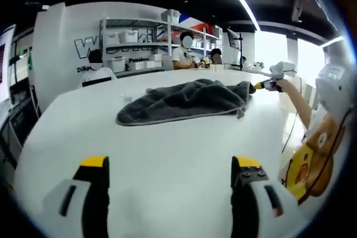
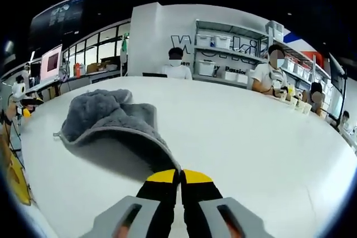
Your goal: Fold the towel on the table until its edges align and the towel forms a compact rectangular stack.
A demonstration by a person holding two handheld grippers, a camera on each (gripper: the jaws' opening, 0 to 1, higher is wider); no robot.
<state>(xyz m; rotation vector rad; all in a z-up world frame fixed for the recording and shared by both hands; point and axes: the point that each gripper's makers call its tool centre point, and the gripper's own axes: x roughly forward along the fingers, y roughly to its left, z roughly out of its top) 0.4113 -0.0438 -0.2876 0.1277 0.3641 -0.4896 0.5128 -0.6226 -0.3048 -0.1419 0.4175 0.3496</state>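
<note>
My right claw (image 2: pixel 179 174) sits at the bottom centre of the right gripper view, yellow tips pressed together on a corner of the grey towel (image 2: pixel 109 119); the cloth's edge runs straight down into the pinch. From there the towel climbs toward the left middle of the frame, bunched and rumpled, lying on the white table (image 2: pixel 262 137). In the left gripper view my left claw (image 1: pixel 170 165) stands at the bottom with its jaws wide apart, nothing between them, bare table (image 1: pixel 167 143) beneath. The towel (image 1: pixel 184 102) lies well beyond it, centre frame, a loose flattened heap with its far right end lifted. At that right end my right claw (image 1: pixel 261 86) shows, small, meeting the towel's corner. Farther out: seated people (image 2: pixel 177 66) along the table's far side in both views, white shelves (image 1: pixel 139 43) with bins behind them, upper centre.
</note>
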